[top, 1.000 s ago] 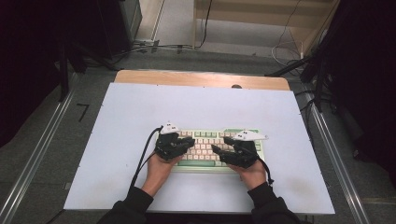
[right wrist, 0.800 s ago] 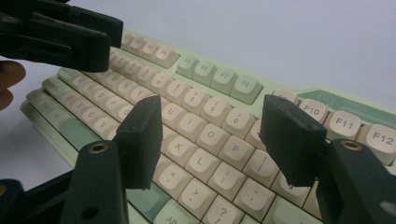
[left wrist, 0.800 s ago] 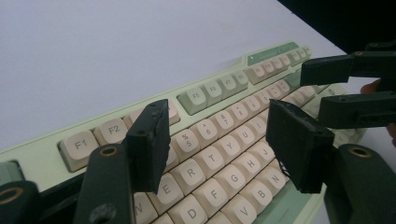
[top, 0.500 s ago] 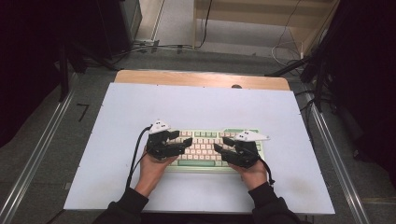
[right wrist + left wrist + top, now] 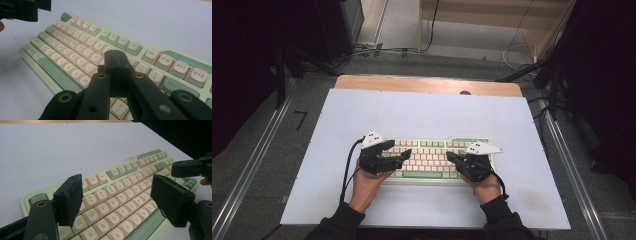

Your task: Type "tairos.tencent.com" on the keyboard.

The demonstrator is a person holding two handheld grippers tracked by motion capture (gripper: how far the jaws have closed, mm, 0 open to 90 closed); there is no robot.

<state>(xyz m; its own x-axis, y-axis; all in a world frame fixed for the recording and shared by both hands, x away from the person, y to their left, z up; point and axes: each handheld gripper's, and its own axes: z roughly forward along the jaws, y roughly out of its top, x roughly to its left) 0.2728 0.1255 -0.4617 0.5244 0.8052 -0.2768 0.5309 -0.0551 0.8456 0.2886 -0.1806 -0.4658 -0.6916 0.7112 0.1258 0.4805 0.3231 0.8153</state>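
A pale green keyboard point(image 5: 432, 149) with cream keys lies on the white table top point(image 5: 427, 112), near the front. My left gripper point(image 5: 398, 149) hovers over its left end. Its jaws have just been opening and stand wide apart, nothing between them. In the left gripper view the left gripper point(image 5: 117, 182) frames the letter rows of the keyboard point(image 5: 125, 173), and the right gripper point(image 5: 190, 167) shows at the far right. My right gripper point(image 5: 451, 156) sits over the keyboard's right half. The right gripper point(image 5: 117, 56) has just been closing and is shut, pads together, empty, above the keyboard point(image 5: 75, 55).
A wooden strip point(image 5: 427, 85) borders the table's far edge. Metal rails point(image 5: 257, 160) run along both sides, and cables point(image 5: 372, 50) lie on the floor beyond. Bare white surface surrounds the keyboard on all sides.
My left gripper has shifted left toward the keyboard's end and its jaws have spread open. The right gripper stayed in place while its jaws came together.
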